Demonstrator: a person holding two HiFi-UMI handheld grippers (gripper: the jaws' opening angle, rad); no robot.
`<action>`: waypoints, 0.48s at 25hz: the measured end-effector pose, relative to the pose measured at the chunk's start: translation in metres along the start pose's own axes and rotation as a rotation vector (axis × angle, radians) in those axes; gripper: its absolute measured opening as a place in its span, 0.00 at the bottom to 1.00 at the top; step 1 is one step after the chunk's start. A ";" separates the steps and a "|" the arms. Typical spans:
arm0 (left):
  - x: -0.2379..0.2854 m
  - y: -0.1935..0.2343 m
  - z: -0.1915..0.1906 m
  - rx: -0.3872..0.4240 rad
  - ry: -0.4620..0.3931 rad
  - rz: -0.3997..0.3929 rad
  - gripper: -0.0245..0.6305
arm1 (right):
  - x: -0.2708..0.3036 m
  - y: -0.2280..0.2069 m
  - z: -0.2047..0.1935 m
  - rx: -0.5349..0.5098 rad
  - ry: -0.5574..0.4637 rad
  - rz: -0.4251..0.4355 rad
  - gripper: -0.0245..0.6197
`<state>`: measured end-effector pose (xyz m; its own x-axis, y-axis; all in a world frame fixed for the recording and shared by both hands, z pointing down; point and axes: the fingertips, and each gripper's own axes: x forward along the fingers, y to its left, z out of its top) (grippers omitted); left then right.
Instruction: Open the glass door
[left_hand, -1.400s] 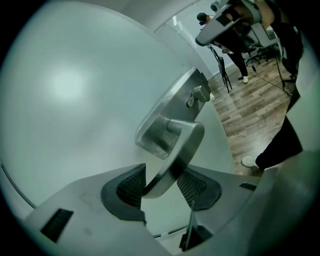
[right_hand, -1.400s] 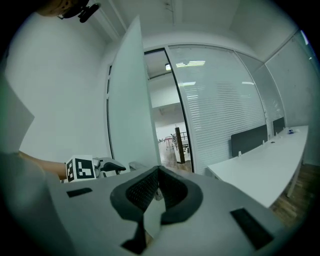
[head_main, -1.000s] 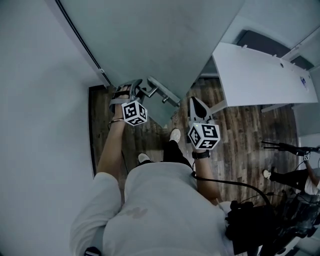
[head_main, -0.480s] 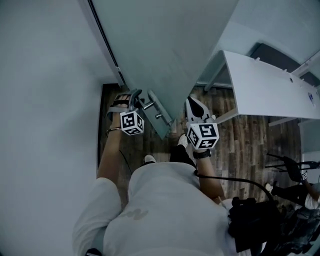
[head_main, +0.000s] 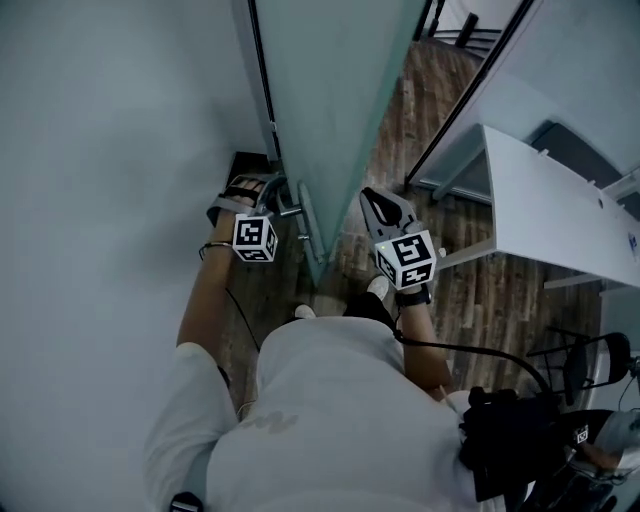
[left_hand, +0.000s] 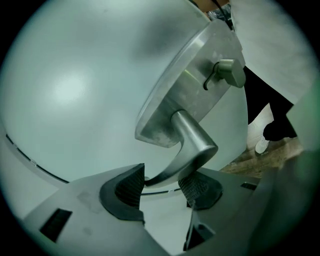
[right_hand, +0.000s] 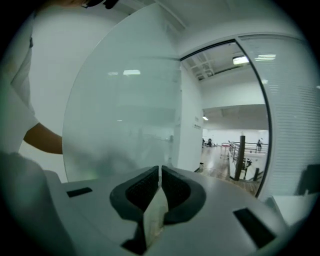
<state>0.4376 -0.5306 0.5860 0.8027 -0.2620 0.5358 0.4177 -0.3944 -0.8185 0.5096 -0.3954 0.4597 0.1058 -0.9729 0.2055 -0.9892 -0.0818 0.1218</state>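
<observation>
The frosted glass door (head_main: 330, 90) stands swung open, its edge pointing at me in the head view. My left gripper (head_main: 272, 190) is on the door's left side, shut on the metal lever handle (left_hand: 192, 142). The lever's end lies between the two ribbed pads (left_hand: 131, 184). The handle sits on a steel lock plate (left_hand: 185, 95) with a thumb-turn (left_hand: 227, 72) above it. My right gripper (head_main: 378, 200) hangs just right of the door's edge, shut with nothing in it. In the right gripper view its pads (right_hand: 145, 187) meet in front of the glass door (right_hand: 120, 115).
A plain wall (head_main: 100, 150) runs close along the left. A white desk (head_main: 560, 215) stands at the right, with a black chair (head_main: 600, 360) and a black bag (head_main: 510, 440) behind me. Wood floor (head_main: 400, 110) shows through the doorway, and a bright hall (right_hand: 235, 150) lies beyond.
The door has swung from facing me broadly to nearly edge-on, opening a gap at its right. The left gripper stayed on the handle and moved with it. The right gripper shifted left and up.
</observation>
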 end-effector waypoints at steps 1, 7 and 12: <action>-0.003 -0.001 -0.008 0.002 0.019 0.000 0.32 | 0.009 0.011 0.001 -0.036 0.006 0.050 0.04; -0.045 -0.006 -0.053 0.000 0.040 0.002 0.33 | 0.048 0.074 0.005 -0.199 0.081 0.301 0.14; -0.103 -0.022 -0.125 -0.220 0.109 0.033 0.32 | 0.074 0.124 -0.004 -0.382 0.103 0.500 0.23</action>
<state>0.2927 -0.6055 0.5746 0.7588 -0.3665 0.5385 0.2796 -0.5634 -0.7774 0.3949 -0.4765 0.4935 -0.3316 -0.8463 0.4170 -0.8174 0.4784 0.3210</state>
